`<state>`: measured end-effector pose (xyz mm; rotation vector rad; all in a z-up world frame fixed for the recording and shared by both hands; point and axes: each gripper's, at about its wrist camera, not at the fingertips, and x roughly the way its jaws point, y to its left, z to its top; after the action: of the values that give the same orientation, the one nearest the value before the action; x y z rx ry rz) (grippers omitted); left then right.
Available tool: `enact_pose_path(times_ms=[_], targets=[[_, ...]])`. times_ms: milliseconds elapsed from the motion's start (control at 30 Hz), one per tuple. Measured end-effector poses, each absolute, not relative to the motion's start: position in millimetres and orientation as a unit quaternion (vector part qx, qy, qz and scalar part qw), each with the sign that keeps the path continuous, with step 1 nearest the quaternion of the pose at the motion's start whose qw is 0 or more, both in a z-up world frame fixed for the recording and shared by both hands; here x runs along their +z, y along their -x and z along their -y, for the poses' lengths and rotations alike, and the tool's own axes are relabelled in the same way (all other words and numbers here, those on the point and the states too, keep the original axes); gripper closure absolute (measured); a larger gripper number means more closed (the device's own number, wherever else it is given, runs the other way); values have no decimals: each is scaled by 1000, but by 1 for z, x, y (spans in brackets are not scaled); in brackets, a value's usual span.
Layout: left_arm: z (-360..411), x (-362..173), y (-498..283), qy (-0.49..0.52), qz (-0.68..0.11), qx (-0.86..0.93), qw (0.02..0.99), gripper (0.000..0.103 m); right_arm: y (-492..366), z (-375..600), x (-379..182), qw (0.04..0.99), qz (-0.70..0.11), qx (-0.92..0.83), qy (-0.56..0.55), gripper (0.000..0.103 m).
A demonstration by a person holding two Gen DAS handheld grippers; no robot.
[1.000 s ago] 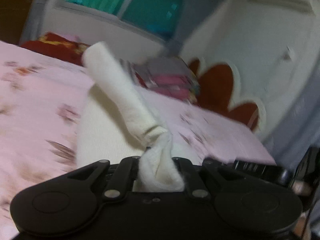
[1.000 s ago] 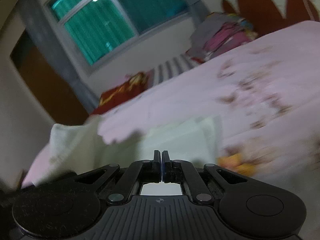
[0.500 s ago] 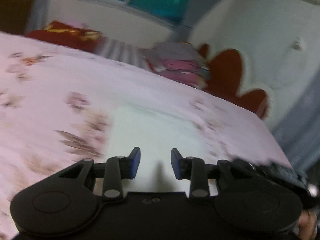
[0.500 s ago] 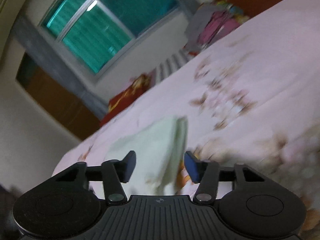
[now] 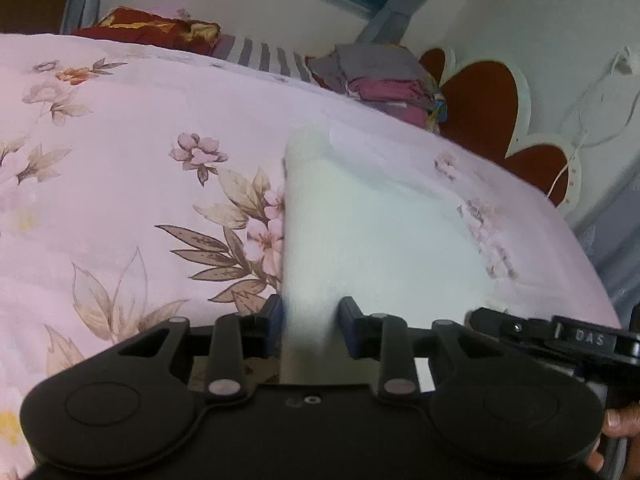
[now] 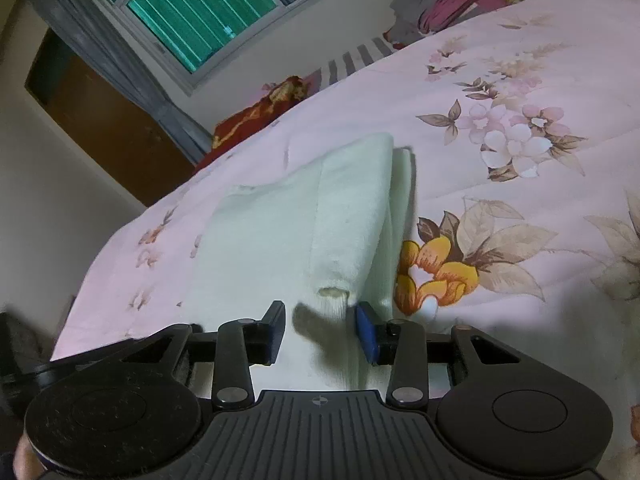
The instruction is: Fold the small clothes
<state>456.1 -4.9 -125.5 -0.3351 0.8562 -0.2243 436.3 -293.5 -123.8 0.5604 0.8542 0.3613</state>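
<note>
Both grippers, left [image 5: 310,330] parted and right [image 6: 321,330] closing (nothing pinched), straddle the garment's [image 6: 280,248] near hem for folding.

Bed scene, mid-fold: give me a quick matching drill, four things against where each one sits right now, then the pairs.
Things:
1. white garment
2. stack of folded clothes
3. red patterned pillow
4. yellow flower print

Places:
A. far edge of the bed, by the red headboard
B. flat on the pink floral bedspread, in front of both hand-held grippers
C. on the bedspread, just right of the garment in the right wrist view
D. far edge of the bed, below the window

Pairs: 1-B, 2-A, 3-D, 4-C
</note>
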Motion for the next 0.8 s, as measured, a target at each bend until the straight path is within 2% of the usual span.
enact_pose_path(times_ms=[67,100,133,200,433,600,633,667,700,800], targets=[[3,-132,-460,169,-425,-114,882,71,-442,288,-127,857,-414,170,-254,63],[2,-133,-460,173,-427,-117,880,71,-446,285,-127,859,-414,170,-248,73],[1,-133,-460,175,-427,-119,879,71,-448,282,-126,862,-415,174,-234,93],[1,-131,-459,181,-424,-127,878,74,-451,278,-124,863,-421,177,-217,93],[22,-126,-452,167,-421,-133,882,74,-446,290,-104,865,-420,174,-213,94],[16,-133,-446,144,-442,-141,874,67,-451,283,-121,860,-443,165,-193,94],[10,-128,-444,144,-435,-143,877,68,-449,285,-117,864,-435,165,-192,89],[4,-121,-443,144,-420,-142,885,65,-447,287,-114,866,-433,162,-188,78],[-1,-115,-443,147,-405,-145,891,61,-444,290,-109,872,-433,148,-176,54],[-11,-101,-462,157,-367,-160,903,61,-434,309,-87,901,-379,123,-171,53]])
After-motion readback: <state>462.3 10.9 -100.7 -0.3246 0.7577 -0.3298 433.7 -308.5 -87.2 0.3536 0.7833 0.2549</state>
